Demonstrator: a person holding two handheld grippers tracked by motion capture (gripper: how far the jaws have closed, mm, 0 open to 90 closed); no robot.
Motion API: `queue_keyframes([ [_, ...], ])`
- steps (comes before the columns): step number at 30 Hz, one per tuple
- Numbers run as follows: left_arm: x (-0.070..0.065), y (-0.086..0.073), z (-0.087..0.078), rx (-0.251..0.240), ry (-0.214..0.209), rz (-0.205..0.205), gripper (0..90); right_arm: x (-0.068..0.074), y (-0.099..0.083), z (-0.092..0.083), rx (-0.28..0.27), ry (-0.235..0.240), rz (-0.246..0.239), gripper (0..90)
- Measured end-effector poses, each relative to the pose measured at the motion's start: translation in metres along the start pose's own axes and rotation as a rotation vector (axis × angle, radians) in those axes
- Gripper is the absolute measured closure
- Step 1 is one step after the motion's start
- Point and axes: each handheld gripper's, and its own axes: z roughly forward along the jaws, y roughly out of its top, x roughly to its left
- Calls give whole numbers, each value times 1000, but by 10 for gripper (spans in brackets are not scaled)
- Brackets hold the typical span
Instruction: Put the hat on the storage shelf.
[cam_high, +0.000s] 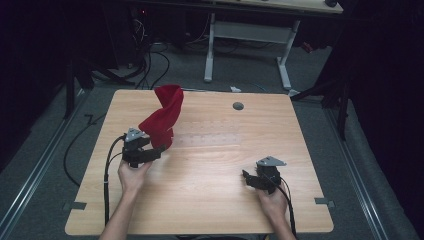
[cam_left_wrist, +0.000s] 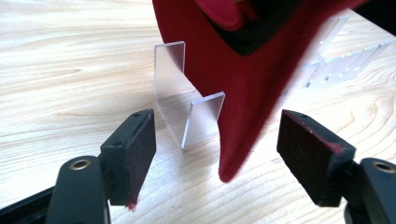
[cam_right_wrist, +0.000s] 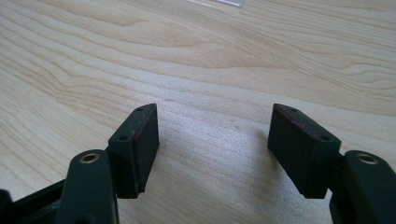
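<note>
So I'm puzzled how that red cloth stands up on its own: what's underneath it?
Under the red cloth a clear plastic stand shows: upright panels at its lower edge and slotted bars to one side. How far the stand runs up inside is covered by the cloth.

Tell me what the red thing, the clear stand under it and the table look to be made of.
Red cloth: soft matte fabric, likely felt or fleece; it drapes and curls.
Clear stand: frosted see-through plastic, probably acrylic, with flat cut edges.
Table: pale wood-grain top, perhaps laminate.
</note>
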Motion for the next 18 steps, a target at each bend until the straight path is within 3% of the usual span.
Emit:
queue_keyframes([
  [8,-2,3,-12,3,-3,20,270,0,0,0,1,2,-1,334],
  [14,-1,0,-22,13,-10,3,265,0,0,0,1,4,-4,327],
  [18,-1,-4,-29,21,-11,15,265,0,0,0,2,4,-4,327],
])
